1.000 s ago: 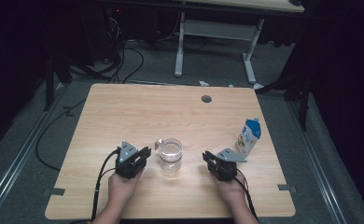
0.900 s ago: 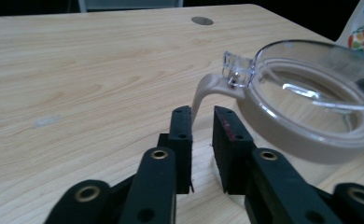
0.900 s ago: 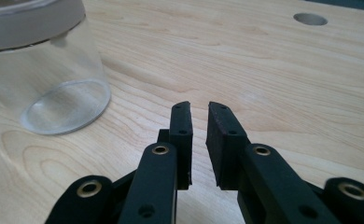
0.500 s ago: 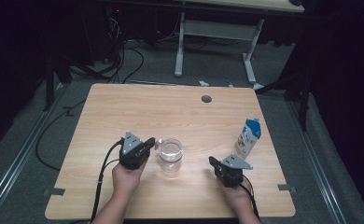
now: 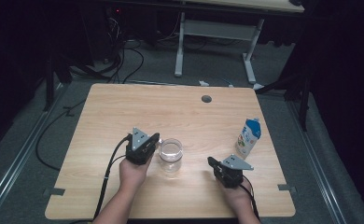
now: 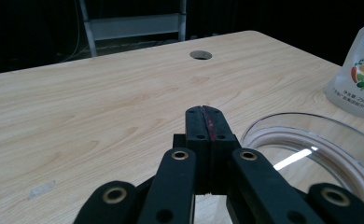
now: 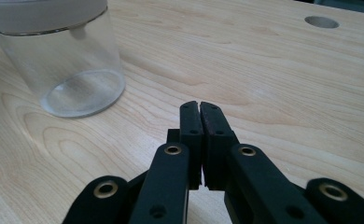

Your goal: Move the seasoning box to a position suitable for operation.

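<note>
A clear glass jar (image 5: 171, 155) stands upright, mouth up, near the wooden table's (image 5: 124, 107) front edge. The left gripper (image 5: 155, 139), just left of it, and the right gripper (image 5: 211, 161), apart to its right, have both just closed, holding nothing

Light wooden table (image 5: 124, 121) set on grey floor. Round cable hole (image 5: 206, 99) cut near far edge. White-and-blue printed pouch (image 5: 248, 138) stood upright near right edge. Black cables (image 5: 124, 56) and white desk frame (image 5: 215, 42) seen beyond far side.
</note>
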